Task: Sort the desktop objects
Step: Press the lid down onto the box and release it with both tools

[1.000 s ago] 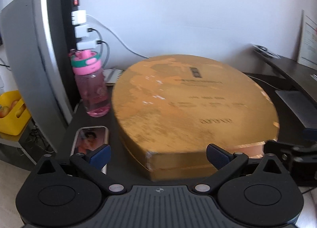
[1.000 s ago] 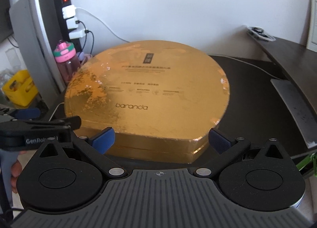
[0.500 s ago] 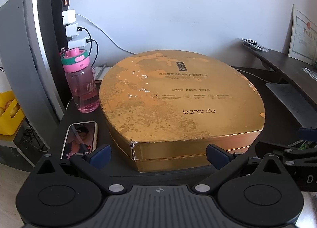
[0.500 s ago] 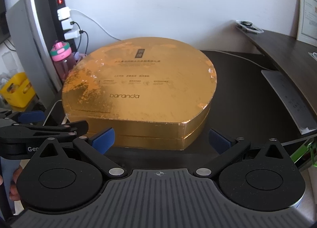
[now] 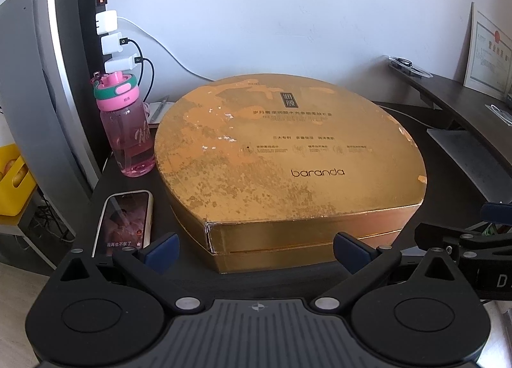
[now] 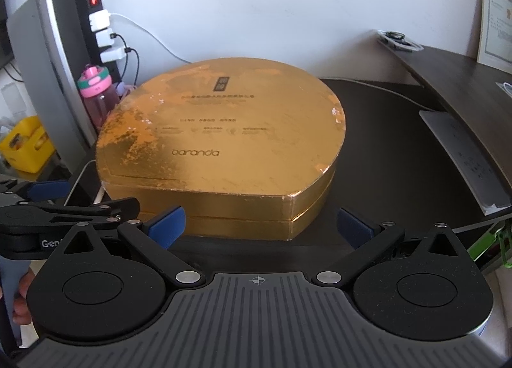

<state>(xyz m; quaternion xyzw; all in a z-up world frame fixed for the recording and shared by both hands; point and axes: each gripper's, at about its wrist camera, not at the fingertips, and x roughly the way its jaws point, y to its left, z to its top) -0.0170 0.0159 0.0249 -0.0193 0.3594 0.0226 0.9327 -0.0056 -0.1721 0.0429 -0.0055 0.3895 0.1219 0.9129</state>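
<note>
Currently, from left to right: a phone [image 5: 126, 219] lies at 9 o'clock on the desk [image 5: 412, 131], with a pink bottle [image 5: 126, 124] at 10. The gold box [image 5: 288, 160] sits centred. Both the left gripper [image 5: 256, 248] and right gripper [image 6: 260, 224] are spread wide, empty, short of the box.

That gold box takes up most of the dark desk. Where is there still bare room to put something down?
Most bare room lies right of the large gold heart-shaped box: dark desk between it and the grey flat booklet. A narrow strip runs along the front edge. The left is crowded: pink water bottle and white-cased phone sit close beside the box.
</note>
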